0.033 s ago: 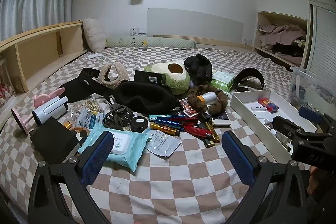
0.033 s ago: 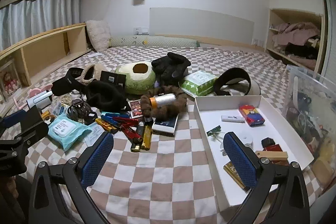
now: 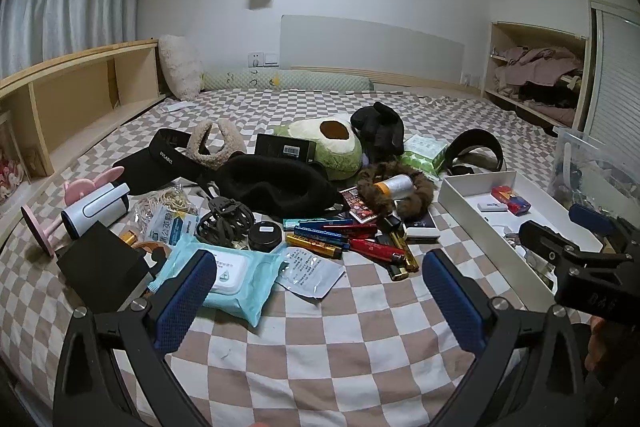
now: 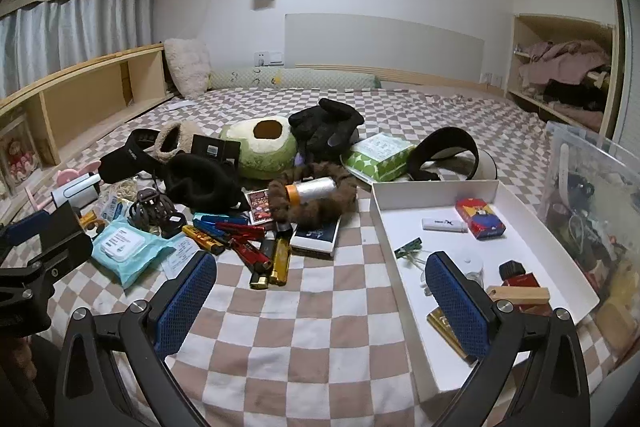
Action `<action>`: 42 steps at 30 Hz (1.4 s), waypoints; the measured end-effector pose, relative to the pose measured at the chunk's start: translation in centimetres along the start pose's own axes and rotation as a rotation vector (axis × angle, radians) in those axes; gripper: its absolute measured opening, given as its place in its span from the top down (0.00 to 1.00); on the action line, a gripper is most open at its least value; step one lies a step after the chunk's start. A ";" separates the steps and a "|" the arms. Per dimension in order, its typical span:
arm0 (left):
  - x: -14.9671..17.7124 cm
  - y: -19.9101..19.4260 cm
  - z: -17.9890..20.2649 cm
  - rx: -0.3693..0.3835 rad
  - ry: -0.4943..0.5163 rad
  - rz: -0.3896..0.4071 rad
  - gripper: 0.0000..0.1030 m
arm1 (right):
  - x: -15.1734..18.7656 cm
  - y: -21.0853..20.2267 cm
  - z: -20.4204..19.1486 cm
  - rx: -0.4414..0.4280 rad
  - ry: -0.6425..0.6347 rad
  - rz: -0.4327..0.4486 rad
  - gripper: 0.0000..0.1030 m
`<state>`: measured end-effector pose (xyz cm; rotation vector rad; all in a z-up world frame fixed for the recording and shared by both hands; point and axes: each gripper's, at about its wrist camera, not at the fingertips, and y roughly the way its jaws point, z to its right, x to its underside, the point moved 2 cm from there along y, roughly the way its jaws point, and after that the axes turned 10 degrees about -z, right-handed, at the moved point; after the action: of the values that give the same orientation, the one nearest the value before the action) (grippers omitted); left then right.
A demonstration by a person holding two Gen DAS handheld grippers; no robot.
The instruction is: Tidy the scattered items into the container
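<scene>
Scattered items lie on the checked bed: a teal wipes pack (image 3: 236,275) (image 4: 120,243), a heap of lighters and pens (image 3: 340,239) (image 4: 248,239), a black beanie (image 3: 276,183), an avocado plush (image 4: 264,143), and a brown scrunchie around a silver can (image 4: 316,195). To the right stands a white tray (image 3: 452,187) (image 4: 432,183) that holds a red box (image 4: 480,219), a white USB stick (image 4: 444,225) and a wooden block (image 4: 516,295). My left gripper (image 3: 320,291) is open and empty above the bedspread just before the wipes. My right gripper (image 4: 320,291) is open and empty, its right finger over the tray.
A clear plastic bin (image 4: 592,187) full of things stands right of the tray. A black visor (image 3: 160,163), a claw clip (image 3: 224,219), a black box (image 3: 100,267) and a green tissue pack (image 4: 380,155) lie among the clutter. Wooden shelves (image 3: 80,99) line the left side.
</scene>
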<state>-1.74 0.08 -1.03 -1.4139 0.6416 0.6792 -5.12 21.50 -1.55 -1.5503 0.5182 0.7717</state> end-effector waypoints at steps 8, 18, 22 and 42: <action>0.0 0.5 0.3 -0.008 0.009 -0.009 0.00 | 0.1 0.1 -0.2 0.009 -0.008 0.001 0.00; 0.2 0.3 0.3 -0.001 0.014 -0.013 0.00 | 0.1 0.2 -0.2 0.014 -0.015 -0.001 0.00; 0.2 0.3 0.3 0.002 0.016 -0.015 0.00 | 0.0 0.3 -0.2 0.013 -0.016 -0.003 0.00; 0.3 1.2 0.5 -0.002 0.011 -0.031 0.00 | 0.3 0.9 -0.1 0.015 -0.015 -0.017 0.00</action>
<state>-2.44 0.63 -1.96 -1.4271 0.6264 0.6485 -5.56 21.33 -2.33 -1.5327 0.4980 0.7638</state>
